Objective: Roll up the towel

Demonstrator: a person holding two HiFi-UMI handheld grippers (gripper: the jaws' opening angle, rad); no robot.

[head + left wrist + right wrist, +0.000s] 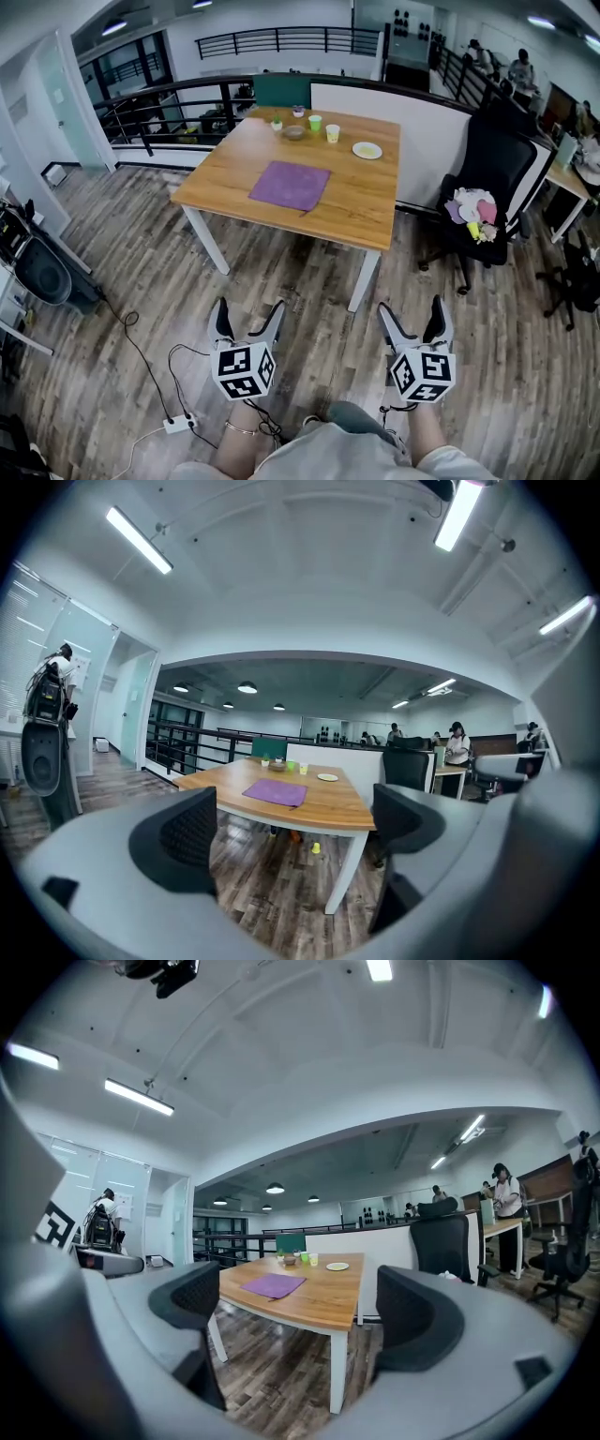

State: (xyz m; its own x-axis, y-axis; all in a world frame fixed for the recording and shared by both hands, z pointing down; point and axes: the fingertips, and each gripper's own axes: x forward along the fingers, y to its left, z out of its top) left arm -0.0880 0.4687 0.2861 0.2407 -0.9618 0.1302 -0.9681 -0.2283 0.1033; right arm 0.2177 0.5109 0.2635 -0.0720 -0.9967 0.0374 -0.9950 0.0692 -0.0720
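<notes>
Table [366, 211]: towel [290, 185] flat | both jaws apart, well short

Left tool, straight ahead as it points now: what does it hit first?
Probably the near edge of the wooden table, below the purple towel; only open floor lies between, though depth is unclear.

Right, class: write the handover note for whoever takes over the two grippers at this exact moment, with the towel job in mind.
Left gripper: open, empty, held over the floor short of the table.
Right gripper: open, empty, also short of the table.
Purple towel: flat and unrolled, mid-table. Cups, a bowl and a plate stand at the far end.
Done: nothing yet.
Left: step up to the table, grip a towel edge, roll it up.
</notes>
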